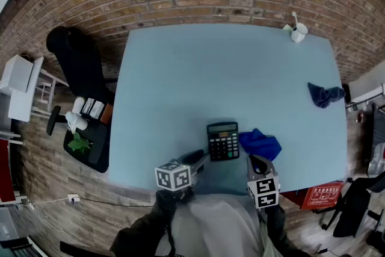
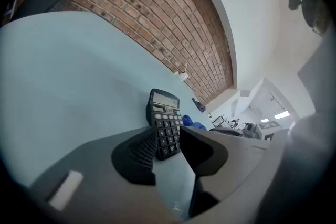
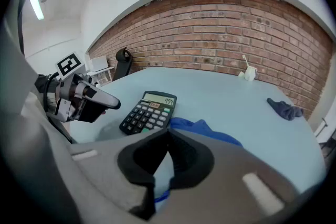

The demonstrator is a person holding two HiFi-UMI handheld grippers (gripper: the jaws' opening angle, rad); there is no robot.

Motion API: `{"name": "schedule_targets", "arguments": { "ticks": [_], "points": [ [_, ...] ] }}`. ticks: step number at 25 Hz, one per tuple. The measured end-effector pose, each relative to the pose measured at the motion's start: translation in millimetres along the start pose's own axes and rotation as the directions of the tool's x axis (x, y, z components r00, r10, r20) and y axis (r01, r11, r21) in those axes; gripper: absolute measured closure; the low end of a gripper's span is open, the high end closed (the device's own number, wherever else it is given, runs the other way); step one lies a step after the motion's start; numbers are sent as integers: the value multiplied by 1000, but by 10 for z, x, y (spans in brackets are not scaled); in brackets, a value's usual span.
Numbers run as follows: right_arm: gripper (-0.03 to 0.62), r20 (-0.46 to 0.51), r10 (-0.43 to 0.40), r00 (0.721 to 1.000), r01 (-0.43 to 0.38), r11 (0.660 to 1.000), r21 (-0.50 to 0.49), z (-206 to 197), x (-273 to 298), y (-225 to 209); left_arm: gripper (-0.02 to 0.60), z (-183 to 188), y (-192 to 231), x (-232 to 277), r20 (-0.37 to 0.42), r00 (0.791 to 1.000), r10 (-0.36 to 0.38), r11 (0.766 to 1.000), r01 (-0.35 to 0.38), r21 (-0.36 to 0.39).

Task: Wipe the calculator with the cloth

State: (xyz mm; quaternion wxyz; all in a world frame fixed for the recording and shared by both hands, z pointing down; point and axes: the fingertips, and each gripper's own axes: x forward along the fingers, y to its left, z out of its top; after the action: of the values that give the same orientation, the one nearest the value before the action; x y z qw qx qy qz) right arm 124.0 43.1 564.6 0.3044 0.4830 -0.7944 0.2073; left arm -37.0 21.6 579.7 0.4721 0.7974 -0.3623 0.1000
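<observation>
A black calculator (image 1: 222, 140) lies flat near the front edge of the light blue table (image 1: 180, 81), display facing away from me. A bright blue cloth (image 1: 260, 143) lies crumpled just right of it, touching its side. My left gripper (image 1: 200, 159) sits low at the calculator's near left corner, its jaws parted with nothing pressed between them; in the left gripper view (image 2: 168, 136) the calculator (image 2: 165, 123) shows just past the tips. My right gripper (image 1: 257, 161) is at the cloth's near edge; its jaws (image 3: 168, 136) are shut, and a strip of the blue cloth (image 3: 202, 128) shows between them.
A second, darker blue cloth (image 1: 325, 95) lies at the table's right edge. A white cup (image 1: 298, 32) stands at the far right corner. A black chair (image 1: 75, 63) and a low stand with small items (image 1: 87, 129) are left of the table. A brick wall runs behind.
</observation>
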Motion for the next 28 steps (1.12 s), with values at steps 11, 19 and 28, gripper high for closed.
{"name": "schedule_targets", "arguments": {
  "ticks": [11, 19, 28],
  "points": [
    [592, 54, -53, 997, 55, 998, -39, 72, -20, -151, 438, -42, 1, 80, -37, 999, -2, 1000, 2, 3],
    [233, -90, -162, 983, 117, 917, -381, -198, 118, -623, 378, 284, 111, 148, 22, 997, 78, 989, -80, 124],
    [280, -137, 3, 991, -12, 998, -65, -352, 510, -727, 242, 112, 164, 479, -119, 989, 89, 989, -74, 129]
  ]
}}
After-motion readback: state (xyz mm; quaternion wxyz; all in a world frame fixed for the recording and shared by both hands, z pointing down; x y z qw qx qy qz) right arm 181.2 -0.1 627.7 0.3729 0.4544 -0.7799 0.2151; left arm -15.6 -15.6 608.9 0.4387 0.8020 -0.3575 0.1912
